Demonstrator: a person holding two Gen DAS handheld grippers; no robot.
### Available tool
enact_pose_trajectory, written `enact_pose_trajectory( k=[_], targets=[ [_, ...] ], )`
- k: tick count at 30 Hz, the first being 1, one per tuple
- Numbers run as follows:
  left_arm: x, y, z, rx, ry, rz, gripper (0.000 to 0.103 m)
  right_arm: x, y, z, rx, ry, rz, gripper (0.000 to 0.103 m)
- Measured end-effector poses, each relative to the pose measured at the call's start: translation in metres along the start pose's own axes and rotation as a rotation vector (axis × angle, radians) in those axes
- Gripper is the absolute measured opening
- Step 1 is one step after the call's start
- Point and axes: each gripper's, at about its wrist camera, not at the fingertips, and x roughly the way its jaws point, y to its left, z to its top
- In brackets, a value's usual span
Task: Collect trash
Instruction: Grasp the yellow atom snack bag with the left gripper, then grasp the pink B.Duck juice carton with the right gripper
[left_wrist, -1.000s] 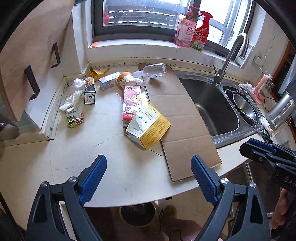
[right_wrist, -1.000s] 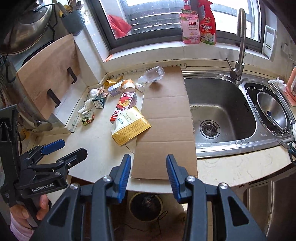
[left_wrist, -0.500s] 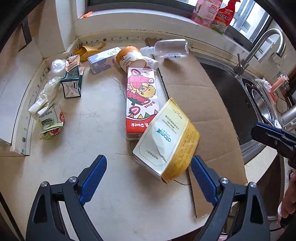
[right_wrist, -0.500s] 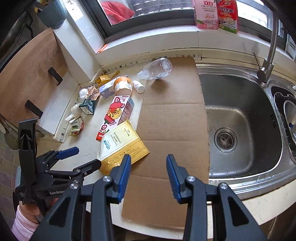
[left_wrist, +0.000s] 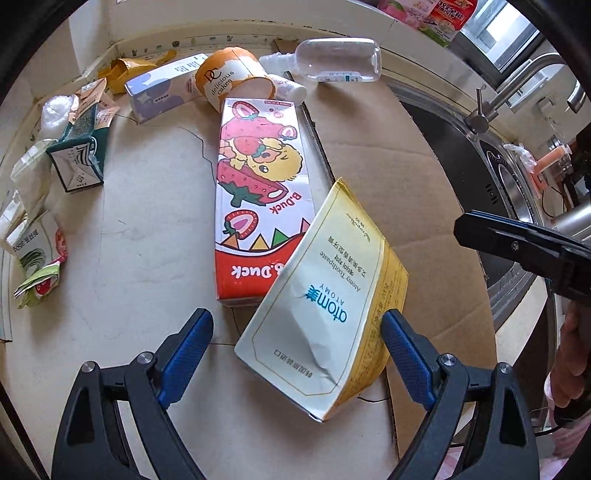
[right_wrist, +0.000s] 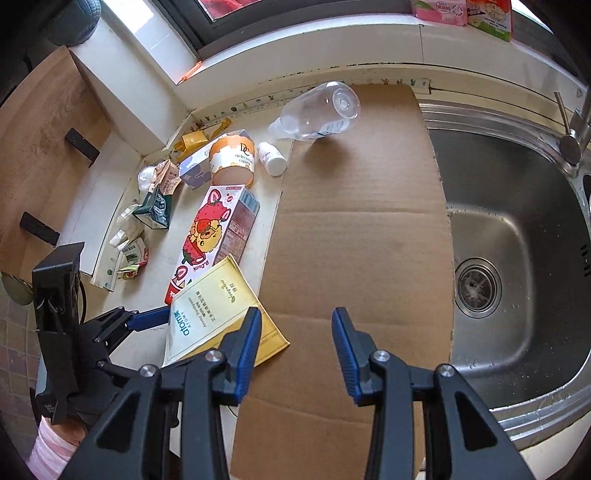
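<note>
With the left tool (left_wrist: 297, 349) wide open astride the yellow box (left_wrist: 325, 314) lying on the tabletop (left_wrist: 147, 229), and the right tool (right_wrist: 295, 345) part-open and empty above cardboard (right_wrist: 362, 229), closing could crush or skid the dented box.

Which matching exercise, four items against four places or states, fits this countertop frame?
Items:
1. clear plastic bottle
2. Atomy toothpaste box
3. B.Duck carton
4. left gripper

Descriptions:
A. jaws wide open around a box
B. on its side at the cardboard's far end
C. lying flat, strawberry print up
D. propped across the red carton's near end

Pairs: 1-B, 2-D, 3-C, 4-A
</note>
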Motion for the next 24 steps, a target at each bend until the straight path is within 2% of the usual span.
enact_pose_trajectory(
  k=[5, 6, 7, 8, 11, 15, 18, 24],
  targets=[
    [0.005, -0.001, -0.001, 0.003, 0.003, -0.015, 0.091, 0.013, 0.0, 0.004, -0.002, 0.026, 0.022, 0.04],
    [0.005, -0.002, -0.001, 0.001, -0.001, -0.02, 0.087, 0.015, 0.001, 0.003, -0.003, 0.028, 0.025, 0.04],
    [0.003, -0.003, -0.002, -0.001, -0.006, -0.033, 0.074, 0.016, 0.001, 0.003, -0.004, 0.03, 0.03, 0.04],
    [0.0, -0.002, -0.004, -0.008, -0.006, -0.054, 0.07, 0.017, 0.002, 0.003, -0.005, 0.032, 0.035, 0.04],
    [-0.005, -0.002, -0.01, -0.031, -0.015, -0.064, 0.068, 0.019, 0.005, 0.004, -0.009, 0.039, 0.05, 0.04],
    [-0.014, -0.005, -0.022, -0.046, -0.035, -0.052, 0.063, 0.02, 0.011, 0.007, -0.015, 0.041, 0.071, 0.04],
    [-0.027, -0.007, -0.034, -0.062, -0.062, -0.041, 0.055, 0.021, 0.018, 0.011, -0.018, 0.04, 0.094, 0.04],
    [-0.046, -0.003, -0.053, -0.113, -0.088, 0.039, 0.052, 0.029, 0.039, 0.024, -0.02, 0.04, 0.137, 0.04]
  ],
)
